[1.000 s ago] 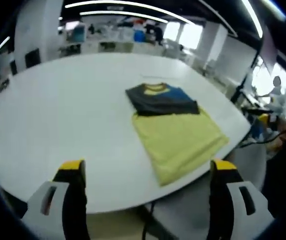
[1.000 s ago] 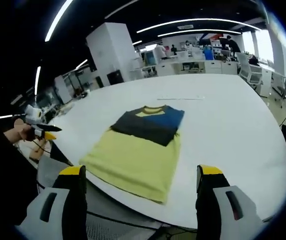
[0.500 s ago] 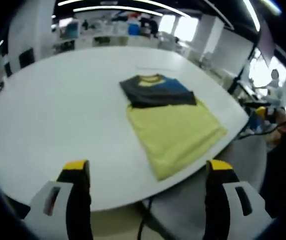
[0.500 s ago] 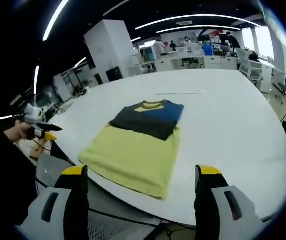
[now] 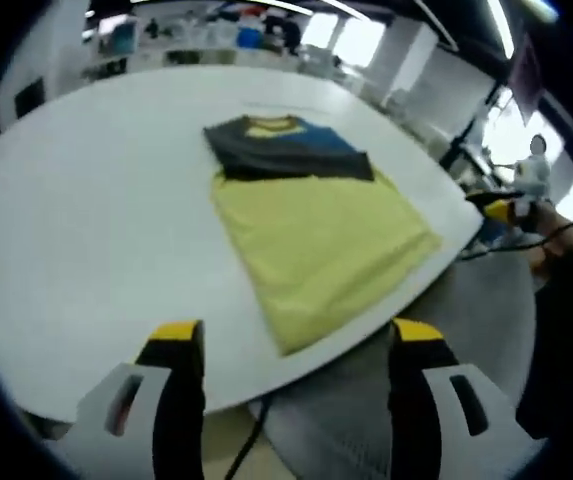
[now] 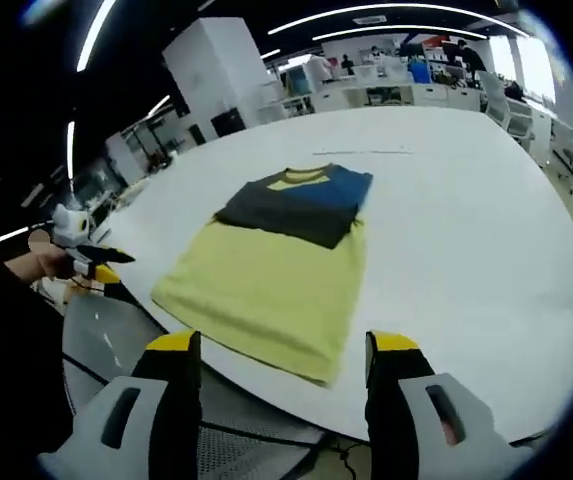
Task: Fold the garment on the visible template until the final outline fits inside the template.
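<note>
White laminate covers the big round table, and on it lies the garment, a T-shirt with a yellow body and a dark grey and blue upper part, spread flat near the table's near edge. In the left gripper view the left gripper hangs above that edge with its yellow-tipped jaws spread wide and nothing between them; the shirt's hem lies just ahead of them. At the right rim of that view the other gripper shows, too small and blurred to judge. In the right gripper view the shirt lies centred on the table, collar away from the camera. The right gripper hovers off the table edge, jaws parted and empty. No template outline can be made out.
</note>
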Demonstrator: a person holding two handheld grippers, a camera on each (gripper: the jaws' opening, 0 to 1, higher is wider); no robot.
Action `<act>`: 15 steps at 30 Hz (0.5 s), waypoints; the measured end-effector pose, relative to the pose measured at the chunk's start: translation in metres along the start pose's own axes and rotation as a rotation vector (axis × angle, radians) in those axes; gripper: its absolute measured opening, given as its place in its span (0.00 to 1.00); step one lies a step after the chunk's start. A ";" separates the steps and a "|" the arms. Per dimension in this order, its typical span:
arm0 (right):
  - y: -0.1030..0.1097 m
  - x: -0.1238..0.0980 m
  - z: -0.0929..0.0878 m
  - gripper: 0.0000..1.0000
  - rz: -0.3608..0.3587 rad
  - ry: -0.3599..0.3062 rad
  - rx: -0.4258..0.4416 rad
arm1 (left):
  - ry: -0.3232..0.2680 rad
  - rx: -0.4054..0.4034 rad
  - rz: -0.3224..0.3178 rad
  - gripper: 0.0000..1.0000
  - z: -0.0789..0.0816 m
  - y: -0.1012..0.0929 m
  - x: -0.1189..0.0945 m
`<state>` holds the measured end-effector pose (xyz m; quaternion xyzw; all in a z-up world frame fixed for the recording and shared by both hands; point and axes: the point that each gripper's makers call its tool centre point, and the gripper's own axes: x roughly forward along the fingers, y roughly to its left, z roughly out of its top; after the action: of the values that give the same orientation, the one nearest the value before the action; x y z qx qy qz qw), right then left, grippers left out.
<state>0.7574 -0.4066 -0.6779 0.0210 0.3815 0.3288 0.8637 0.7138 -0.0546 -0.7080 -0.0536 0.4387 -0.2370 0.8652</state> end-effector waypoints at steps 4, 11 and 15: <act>-0.003 0.007 -0.010 0.63 0.000 0.041 -0.014 | 0.011 -0.006 0.000 0.64 -0.005 0.001 0.008; -0.011 0.019 -0.023 0.55 -0.002 0.079 -0.016 | 0.024 -0.040 -0.004 0.53 -0.015 0.005 0.022; -0.013 0.026 -0.032 0.52 0.006 0.106 -0.016 | 0.042 -0.056 -0.011 0.51 -0.021 0.004 0.029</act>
<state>0.7555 -0.4085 -0.7213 -0.0023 0.4239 0.3353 0.8414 0.7129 -0.0622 -0.7433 -0.0753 0.4630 -0.2306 0.8525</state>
